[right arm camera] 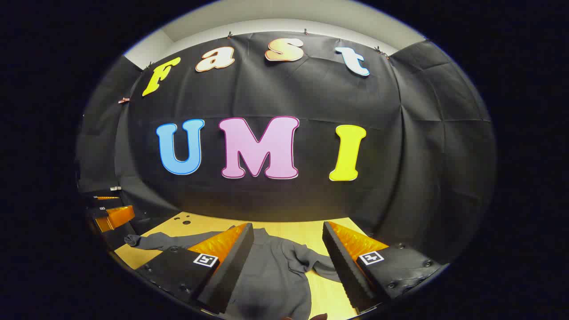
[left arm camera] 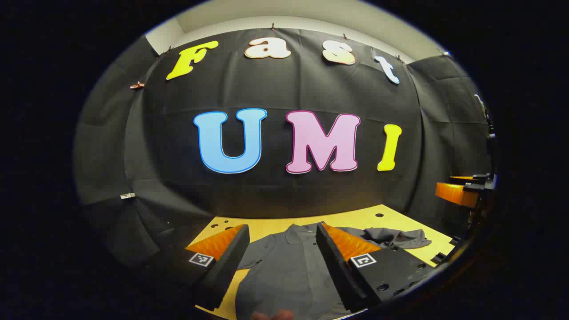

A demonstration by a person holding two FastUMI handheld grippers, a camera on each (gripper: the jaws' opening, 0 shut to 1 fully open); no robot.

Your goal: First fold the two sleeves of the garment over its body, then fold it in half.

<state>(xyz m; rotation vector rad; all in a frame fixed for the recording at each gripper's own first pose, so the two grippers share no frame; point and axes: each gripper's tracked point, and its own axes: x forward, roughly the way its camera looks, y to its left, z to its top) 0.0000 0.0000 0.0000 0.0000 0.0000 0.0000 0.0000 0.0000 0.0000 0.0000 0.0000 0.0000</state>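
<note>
Garment: dark grey collared long-sleeved shirt [left arm camera: 289, 266], flat on the yellow wooden desk [left arm camera: 355, 218], collar toward the booth wall.
Sleeves: both spread outward from the shirt body, unfolded.
Left tongs [left arm camera: 281, 242]: wide, above the shirt, holding nothing.
Right tongs [right arm camera: 288, 240]: wide, above the shirt, holding nothing.

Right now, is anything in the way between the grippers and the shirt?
Nothing visible is. The shirt lies flat on the table, and both the left gripper and the right gripper hang open above it with only air between. Nothing else sits on the shirt.
</note>
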